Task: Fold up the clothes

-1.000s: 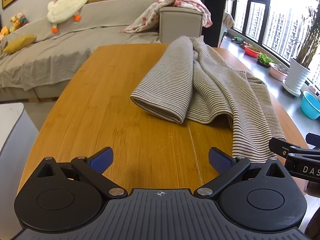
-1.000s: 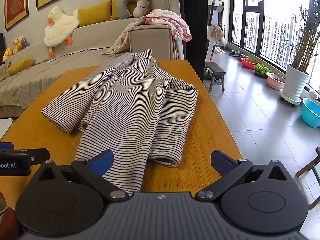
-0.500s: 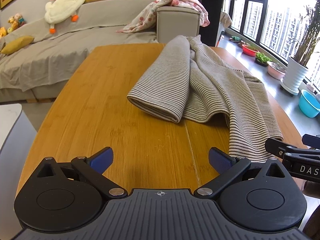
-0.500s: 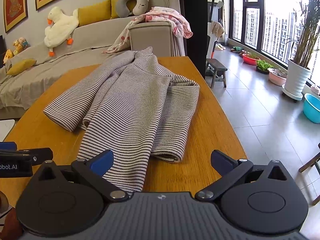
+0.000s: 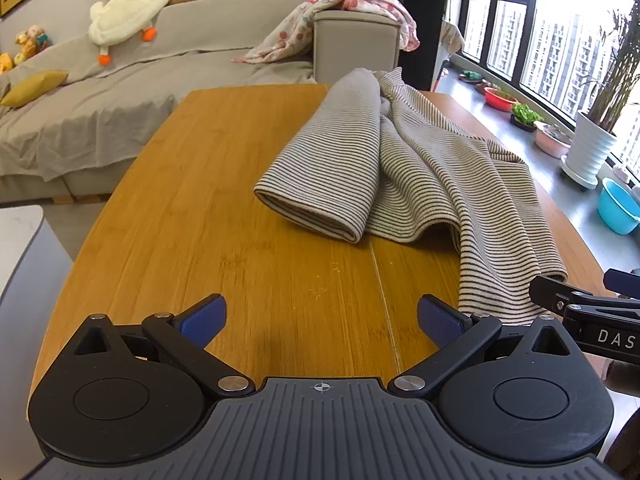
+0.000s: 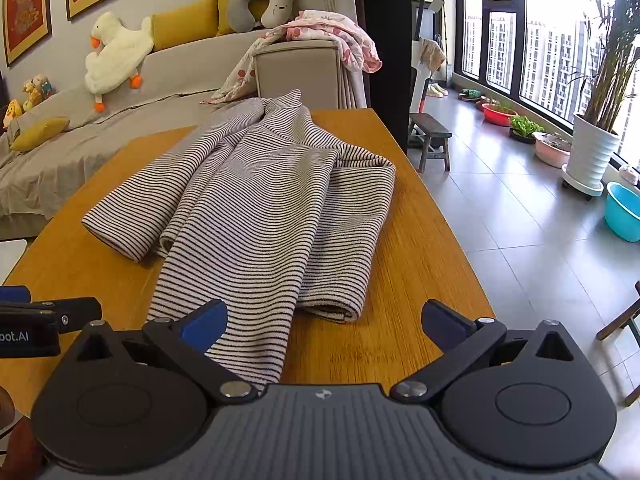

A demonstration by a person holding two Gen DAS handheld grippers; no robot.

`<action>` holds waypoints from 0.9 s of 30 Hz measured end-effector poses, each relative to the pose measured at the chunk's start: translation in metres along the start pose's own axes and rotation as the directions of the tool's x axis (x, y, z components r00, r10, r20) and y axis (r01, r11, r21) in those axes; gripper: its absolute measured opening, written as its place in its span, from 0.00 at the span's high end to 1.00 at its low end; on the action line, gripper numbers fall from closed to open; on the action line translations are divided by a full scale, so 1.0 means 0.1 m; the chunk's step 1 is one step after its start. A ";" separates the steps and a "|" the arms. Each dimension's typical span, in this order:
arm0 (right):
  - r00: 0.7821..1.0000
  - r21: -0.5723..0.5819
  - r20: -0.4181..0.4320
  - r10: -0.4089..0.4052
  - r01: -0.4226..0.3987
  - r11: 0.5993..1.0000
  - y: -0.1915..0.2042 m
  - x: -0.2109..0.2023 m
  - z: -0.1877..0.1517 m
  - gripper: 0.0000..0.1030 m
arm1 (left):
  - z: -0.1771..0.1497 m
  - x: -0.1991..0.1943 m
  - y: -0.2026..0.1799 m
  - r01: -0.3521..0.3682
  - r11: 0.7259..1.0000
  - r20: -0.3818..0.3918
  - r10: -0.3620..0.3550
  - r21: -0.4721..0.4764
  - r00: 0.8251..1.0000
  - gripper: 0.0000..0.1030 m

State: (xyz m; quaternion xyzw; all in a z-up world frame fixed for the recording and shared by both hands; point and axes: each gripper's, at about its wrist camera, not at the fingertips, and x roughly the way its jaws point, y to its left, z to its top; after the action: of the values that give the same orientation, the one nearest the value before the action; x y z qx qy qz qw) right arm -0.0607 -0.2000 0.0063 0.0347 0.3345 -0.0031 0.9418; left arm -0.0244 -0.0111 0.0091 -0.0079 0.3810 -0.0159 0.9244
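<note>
A striped shirt (image 6: 260,200) lies rumpled on the wooden table (image 5: 208,216), and the left gripper (image 5: 320,316) and the right gripper (image 6: 322,320) both hang wide open near its front edge, holding nothing, with the right one just above the shirt's hem.

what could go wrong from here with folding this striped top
1. The striped top lies bunched, with one sleeve folded across it, so pinching one spot may catch several layers and fold in the creases.
2. Its near hem hangs over the wooden table edge by the open right tongs; a tug could slide it off.
3. The open left tongs sit over bare wood, so they may close on nothing.
</note>
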 end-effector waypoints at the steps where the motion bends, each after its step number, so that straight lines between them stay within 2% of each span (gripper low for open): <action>1: 1.000 -0.002 0.000 0.001 -0.001 1.000 0.00 0.00 0.01 0.00 | 0.00 0.01 0.00 0.001 1.000 -0.002 -0.001 -0.002 1.000 0.00; 9: 1.000 -0.003 -0.007 0.000 0.000 1.000 0.01 0.03 0.01 0.00 | 0.01 0.08 0.02 -0.005 1.000 -0.013 0.005 -0.008 1.000 0.00; 17: 1.000 -0.020 -0.006 -0.002 0.002 1.000 0.03 0.03 0.05 0.00 | 0.04 0.13 0.02 0.020 1.000 -0.012 -0.020 -0.010 1.000 0.00; 24: 1.000 -0.037 -0.011 0.015 -0.016 0.999 0.07 0.11 0.06 0.00 | 0.10 0.24 0.11 0.090 0.996 -0.024 -0.091 -0.021 0.996 0.00; 27: 0.999 -0.050 -0.016 0.030 -0.031 0.998 0.08 0.15 0.09 0.00 | 0.25 0.25 0.19 0.141 0.990 -0.002 -0.141 -0.002 0.990 0.00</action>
State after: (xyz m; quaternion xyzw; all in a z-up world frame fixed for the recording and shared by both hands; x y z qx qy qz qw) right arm -0.0431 -0.1922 0.0037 0.0159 0.3412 0.0199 0.9396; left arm 0.0112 0.0070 0.0083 -0.0357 0.3807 -0.0807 0.9205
